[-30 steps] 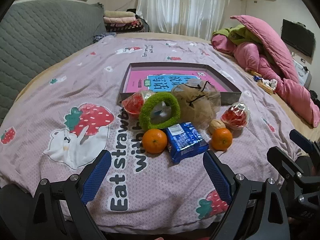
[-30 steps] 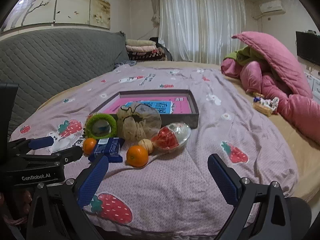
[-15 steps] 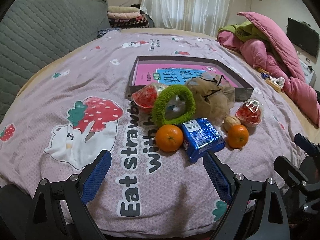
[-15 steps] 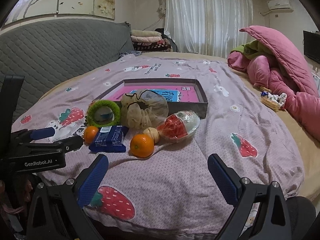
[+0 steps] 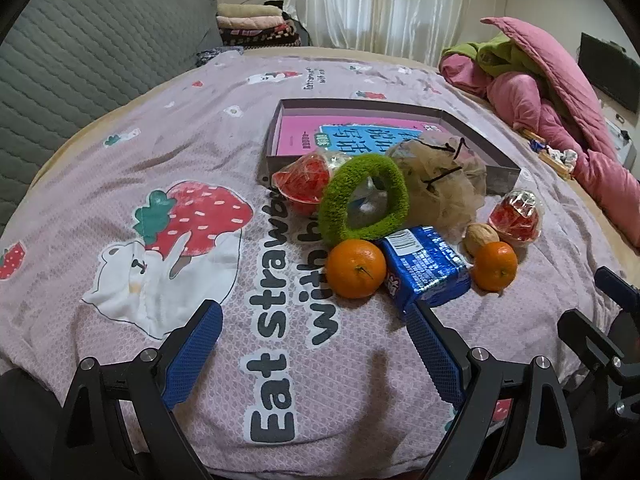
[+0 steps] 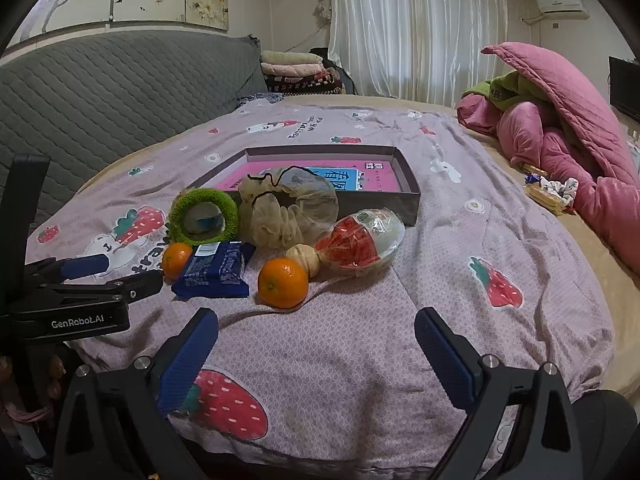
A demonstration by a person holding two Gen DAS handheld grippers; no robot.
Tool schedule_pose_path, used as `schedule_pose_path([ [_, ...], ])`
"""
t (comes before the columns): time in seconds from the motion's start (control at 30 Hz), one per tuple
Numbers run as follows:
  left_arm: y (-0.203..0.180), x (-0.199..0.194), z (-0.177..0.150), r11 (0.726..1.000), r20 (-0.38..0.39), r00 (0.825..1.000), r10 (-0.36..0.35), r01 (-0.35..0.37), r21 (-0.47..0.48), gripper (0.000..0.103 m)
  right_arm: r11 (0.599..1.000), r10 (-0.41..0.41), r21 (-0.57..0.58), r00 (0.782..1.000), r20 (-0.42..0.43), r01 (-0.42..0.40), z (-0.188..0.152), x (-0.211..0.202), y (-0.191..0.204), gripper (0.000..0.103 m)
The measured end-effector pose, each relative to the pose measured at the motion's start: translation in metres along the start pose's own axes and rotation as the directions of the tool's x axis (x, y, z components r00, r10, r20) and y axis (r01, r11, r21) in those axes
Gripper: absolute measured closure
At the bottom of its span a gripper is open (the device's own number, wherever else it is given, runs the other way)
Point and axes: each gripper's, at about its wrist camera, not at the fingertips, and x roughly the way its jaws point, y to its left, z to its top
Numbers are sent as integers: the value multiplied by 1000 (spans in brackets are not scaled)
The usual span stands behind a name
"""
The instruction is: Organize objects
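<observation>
We see both views evenly lit by soft indoor light, the white curtain [image 6: 416, 32] at top centre glowing with mild daylight; shadows under the oranges [image 5: 355, 268] are faint and short. Fisheye bending curves the bedspread [image 5: 160, 152] and blackens the corners; we find the centre sharp, with glare on the plastic wrappers [image 6: 360, 236].

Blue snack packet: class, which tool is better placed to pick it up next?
Probably the left tool: open, its right finger tip almost at the blue snack packet. The right tool, also open, sits farther right of it.
</observation>
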Motion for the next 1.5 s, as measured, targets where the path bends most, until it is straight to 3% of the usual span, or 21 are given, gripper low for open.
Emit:
schedule_pose_path([
  [0.4, 8, 14, 3, 1000, -13, 1000, -2, 2, -2, 9, 1000, 6, -17, 998, -65, -7, 2, 27, 9, 15],
  [0.7, 7, 27, 6, 1000, -25, 1000, 11, -11, 14, 9, 1000, -2, -1, 997, -78, 2, 3, 35, 7, 15],
  [0.93, 2, 34, 11, 1000, -20, 1000, 3, -3, 28, 9, 1000, -10, 19, 994, -109, 13, 3, 47, 5, 24],
  [1.5, -2, 49, 20, 999, -18, 1000, -19, 20, 34, 11, 999, 2, 51, 993, -118, 4, 9, 69, 10, 26],
])
